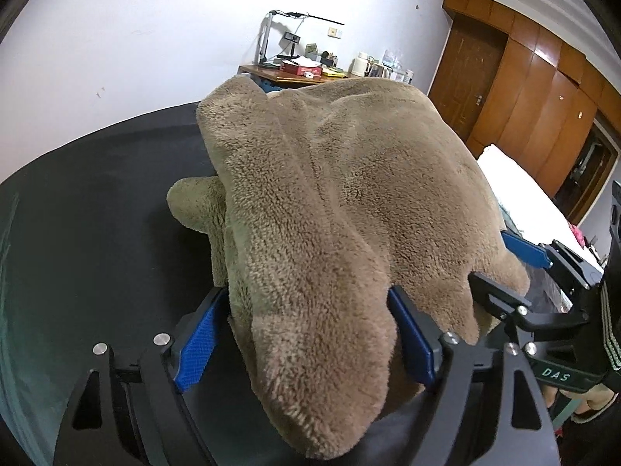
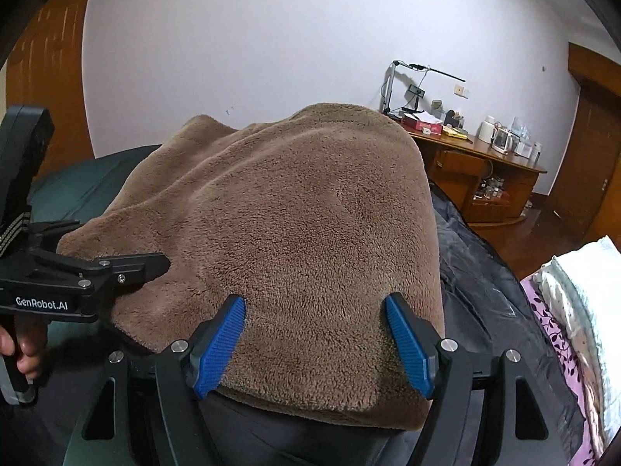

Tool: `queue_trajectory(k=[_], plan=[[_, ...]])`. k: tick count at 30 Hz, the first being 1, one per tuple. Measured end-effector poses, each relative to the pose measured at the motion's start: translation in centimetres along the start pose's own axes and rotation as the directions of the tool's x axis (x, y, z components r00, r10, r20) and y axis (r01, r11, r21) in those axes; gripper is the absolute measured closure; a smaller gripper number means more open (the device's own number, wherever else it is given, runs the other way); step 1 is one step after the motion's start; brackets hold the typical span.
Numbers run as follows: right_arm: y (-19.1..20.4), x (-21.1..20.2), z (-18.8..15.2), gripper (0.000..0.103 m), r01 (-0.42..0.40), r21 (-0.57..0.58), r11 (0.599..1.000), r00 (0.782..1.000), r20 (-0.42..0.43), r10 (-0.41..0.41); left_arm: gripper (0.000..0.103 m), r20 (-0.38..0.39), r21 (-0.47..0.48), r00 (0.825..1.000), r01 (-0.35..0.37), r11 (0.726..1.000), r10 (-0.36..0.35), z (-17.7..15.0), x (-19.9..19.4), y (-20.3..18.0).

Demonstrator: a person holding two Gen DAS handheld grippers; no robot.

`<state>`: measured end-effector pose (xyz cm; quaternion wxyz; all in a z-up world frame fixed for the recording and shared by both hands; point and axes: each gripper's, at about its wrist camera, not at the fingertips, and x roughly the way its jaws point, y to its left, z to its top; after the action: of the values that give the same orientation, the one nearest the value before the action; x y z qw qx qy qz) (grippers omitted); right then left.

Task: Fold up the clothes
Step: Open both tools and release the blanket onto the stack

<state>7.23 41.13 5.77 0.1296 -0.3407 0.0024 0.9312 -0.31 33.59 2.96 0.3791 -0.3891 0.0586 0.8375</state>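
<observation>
Nearest, the left gripper [image 1: 306, 343] straddles a thick corner of the fleece [image 1: 330, 202]; its jaws stand wide, the blue pads [image 1: 196, 347] flanking the pile without visibly pressing it. The right gripper [image 2: 314, 343] likewise stands wide over the near hem of the fleece [image 2: 287, 233], pads [image 2: 219, 347] beside the cloth, not clamped. Beyond, the garment lies heaped on a dark bed [image 1: 97, 209], one folded layer over another. It looks soft, bulky and limp, neither slippery nor fragile; it should sag when lifted, so grip through both layers at the near corners. Farthest, a desk [image 2: 485, 163] stands against the wall.
</observation>
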Motion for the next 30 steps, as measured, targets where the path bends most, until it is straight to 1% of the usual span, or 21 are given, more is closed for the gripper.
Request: queue_trajectory(k=[5,12,14,16,19,25,30], plan=[[0.2,0.2,0.2,0.026,0.018,0.006,1.000,1.000,0.000,-0.018,0.015,0.021,-0.002,1.000,-0.019,1.000,0.019,-0.8,-0.9,-0.1],[0.4,0.3,0.4,0.023,0.037,0.000,0.999,0.999,0.003,-0.037,0.014,0.046,0.014,0.997,-0.068,0.998,0.067,-2.1,-2.2,-0.6],[0.6,0.3,0.4,0.021,0.054,-0.007,0.999,0.999,0.003,-0.054,0.011,0.045,0.009,0.996,-0.078,0.997,0.077,-2.3,-2.4,-0.5],[0.7,0.3,0.5,0.018,0.073,-0.012,0.997,0.997,0.003,-0.073,0.001,0.038,-0.006,0.996,-0.083,0.997,0.083,-2.5,-2.5,-0.2],[0.7,0.3,0.5,0.016,0.081,-0.010,0.997,0.997,0.002,-0.081,0.001,0.024,-0.026,0.996,-0.081,0.996,0.081,-2.7,-2.5,0.4],[0.6,0.4,0.6,0.012,0.094,0.000,0.996,0.996,0.000,-0.094,0.001,0.022,-0.004,0.995,-0.094,0.996,0.094,-3.1,-2.8,-0.2],[0.2,-0.1,0.3,0.010,0.126,0.080,0.989,0.992,0.001,-0.127,0.001,0.030,0.020,0.995,-0.093,0.995,0.093,-3.8,-3.4,-0.9]])
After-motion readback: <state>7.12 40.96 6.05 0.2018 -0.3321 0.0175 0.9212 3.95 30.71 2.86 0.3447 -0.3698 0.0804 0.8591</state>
